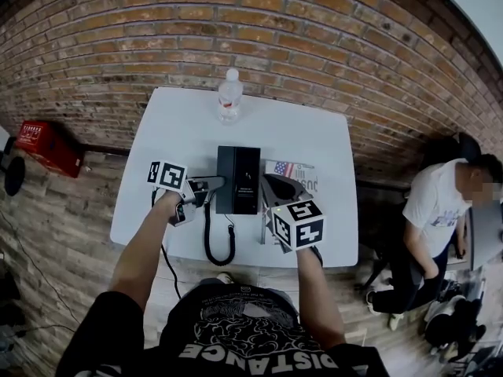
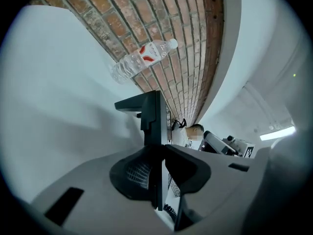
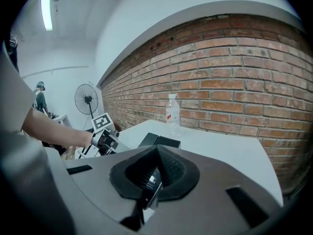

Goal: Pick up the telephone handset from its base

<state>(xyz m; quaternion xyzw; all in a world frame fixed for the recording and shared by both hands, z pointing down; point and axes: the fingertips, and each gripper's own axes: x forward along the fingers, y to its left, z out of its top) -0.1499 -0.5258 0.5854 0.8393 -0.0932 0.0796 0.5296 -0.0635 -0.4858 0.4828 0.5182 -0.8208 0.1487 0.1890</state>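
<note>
Handset clamped in left tool, clear only in its own view; right tool pinches a dark slab.

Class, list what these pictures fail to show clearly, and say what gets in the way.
Booklet: head view, largely covered by the right gripper.
Bottle label print: too small, all views.
Thin dark piece in the right gripper's fingers: right gripper view, too little shows to name it.
</note>
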